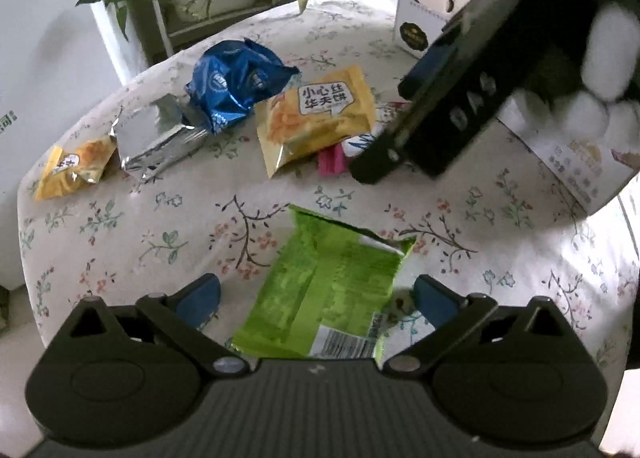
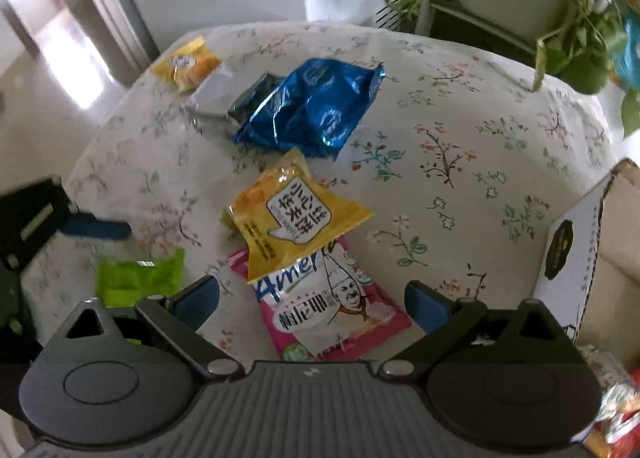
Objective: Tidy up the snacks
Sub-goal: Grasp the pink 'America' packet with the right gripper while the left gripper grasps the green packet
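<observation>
- Left gripper [image 1: 316,296] released, jaws spread wide over the desk [image 1: 160,226], straddling a green snack packet [image 1: 324,286] lying flat between the blue pads, near end under the gripper body.
- Right gripper [image 2: 312,296] likewise released, jaws wide apart above a pink-and-white packet [image 2: 332,314] at 6 o'clock on the floral cloth.
- Overlapping the pink packet's far end at 12 o'clock: a yellow wafer packet [image 2: 292,218].
- Further at 12 o'clock: a crumpled blue foil bag [image 2: 316,106]; touching it at 10 o'clock, a silver foil pack [image 2: 216,94], then a small yellow packet [image 2: 186,64] near the desk edge.
- At 3 o'clock in the right wrist view: an open white cardboard box [image 2: 576,242].
- Beyond the desk: potted plants [image 2: 576,46] on a stand.
</observation>
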{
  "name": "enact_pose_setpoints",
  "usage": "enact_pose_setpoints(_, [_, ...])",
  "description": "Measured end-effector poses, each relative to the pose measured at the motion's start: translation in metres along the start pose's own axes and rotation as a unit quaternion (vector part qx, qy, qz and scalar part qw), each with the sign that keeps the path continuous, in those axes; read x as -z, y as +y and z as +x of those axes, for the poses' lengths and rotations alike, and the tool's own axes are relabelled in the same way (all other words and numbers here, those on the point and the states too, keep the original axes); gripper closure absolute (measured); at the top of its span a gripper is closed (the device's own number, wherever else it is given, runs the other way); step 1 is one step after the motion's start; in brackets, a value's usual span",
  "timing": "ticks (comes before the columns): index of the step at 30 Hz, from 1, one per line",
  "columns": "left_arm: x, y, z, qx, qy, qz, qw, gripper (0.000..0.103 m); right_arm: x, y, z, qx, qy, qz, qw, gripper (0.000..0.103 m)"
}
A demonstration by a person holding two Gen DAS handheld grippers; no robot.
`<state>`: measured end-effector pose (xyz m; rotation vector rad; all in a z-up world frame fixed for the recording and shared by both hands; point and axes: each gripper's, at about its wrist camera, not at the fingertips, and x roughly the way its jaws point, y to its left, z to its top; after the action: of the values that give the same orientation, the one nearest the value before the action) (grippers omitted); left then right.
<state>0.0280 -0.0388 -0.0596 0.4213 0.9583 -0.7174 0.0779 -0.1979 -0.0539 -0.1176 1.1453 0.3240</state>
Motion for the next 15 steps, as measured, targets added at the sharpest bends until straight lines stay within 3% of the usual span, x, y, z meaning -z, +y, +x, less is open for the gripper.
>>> enact_pose_setpoints(6, [0.0, 0.002, 0.0, 0.001, 0.001, -0.004, 1.0, 0.0, 0.005, 0.007, 0.011, 0.026, 0.004, -0.041, 0.999, 0.001])
enact_pose_setpoints(15, [0.001, -0.001, -0.001, -0.006, -0.007, -0.011, 0.9999, 0.0, 0.002, 0.015, 0.015, 0.026, -0.007, -0.044, 0.999, 0.002])
